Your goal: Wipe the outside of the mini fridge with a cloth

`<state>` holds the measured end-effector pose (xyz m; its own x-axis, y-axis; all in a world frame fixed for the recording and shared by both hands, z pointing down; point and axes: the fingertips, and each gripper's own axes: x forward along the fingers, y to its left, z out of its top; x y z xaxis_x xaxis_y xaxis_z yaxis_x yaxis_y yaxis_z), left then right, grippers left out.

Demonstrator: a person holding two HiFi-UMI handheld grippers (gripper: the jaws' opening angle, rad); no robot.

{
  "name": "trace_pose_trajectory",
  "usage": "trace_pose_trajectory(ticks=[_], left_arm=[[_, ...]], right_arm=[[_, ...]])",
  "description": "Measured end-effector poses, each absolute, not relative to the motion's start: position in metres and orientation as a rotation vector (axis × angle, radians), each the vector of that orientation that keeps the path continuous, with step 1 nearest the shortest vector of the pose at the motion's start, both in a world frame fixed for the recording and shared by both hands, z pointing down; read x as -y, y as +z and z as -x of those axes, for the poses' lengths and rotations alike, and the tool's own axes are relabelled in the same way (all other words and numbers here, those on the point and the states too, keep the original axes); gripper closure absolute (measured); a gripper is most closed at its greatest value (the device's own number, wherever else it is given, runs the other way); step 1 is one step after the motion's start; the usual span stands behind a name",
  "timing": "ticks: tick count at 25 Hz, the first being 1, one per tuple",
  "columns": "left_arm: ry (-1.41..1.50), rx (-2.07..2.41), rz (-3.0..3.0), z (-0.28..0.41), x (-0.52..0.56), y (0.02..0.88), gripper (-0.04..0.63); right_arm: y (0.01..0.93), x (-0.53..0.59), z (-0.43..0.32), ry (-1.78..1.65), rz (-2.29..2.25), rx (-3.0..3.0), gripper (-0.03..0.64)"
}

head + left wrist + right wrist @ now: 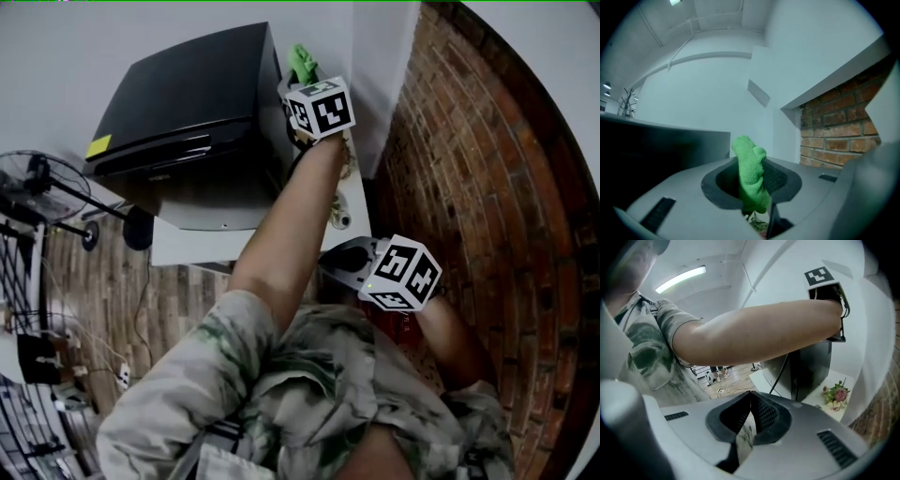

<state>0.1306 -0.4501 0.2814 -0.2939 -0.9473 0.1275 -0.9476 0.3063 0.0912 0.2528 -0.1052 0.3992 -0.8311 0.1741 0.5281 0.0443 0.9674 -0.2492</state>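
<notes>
My left gripper (756, 183) is clamped shut on the green cloth (749, 161), which stands up out of the jaws in a bunched fold. It is at the back right corner of the black fridge (187, 94), close to the white wall. I cannot tell whether the cloth touches the side panel. My right gripper (750, 397) hangs low by my body with its jaws together and nothing between them.

To wipe well, I think the loose fold should be laid flat against the fridge's right side, not poked at it with the tip. I would then drag it in long overlapping strokes from the back toward the front. The grip must stay firm (a bunched cloth slips out easily). I would also watch the flowers (836, 393) on the table (187, 246) beside the fridge.
</notes>
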Motion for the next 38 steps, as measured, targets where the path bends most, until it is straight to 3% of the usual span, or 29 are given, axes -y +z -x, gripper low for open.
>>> trace_pose_trajectory(ticks=[16, 38], left_arm=[[-0.026, 2.538, -1.480, -0.084, 0.464, 0.341, 0.476], [0.247, 2.255, -1.219, -0.095, 0.424, 0.573, 0.476]], right_arm=[[0.421, 0.123, -0.277, 0.426, 0.040, 2.534, 0.594], [0.444, 0.122, -0.291, 0.546, -0.003, 2.480, 0.594]])
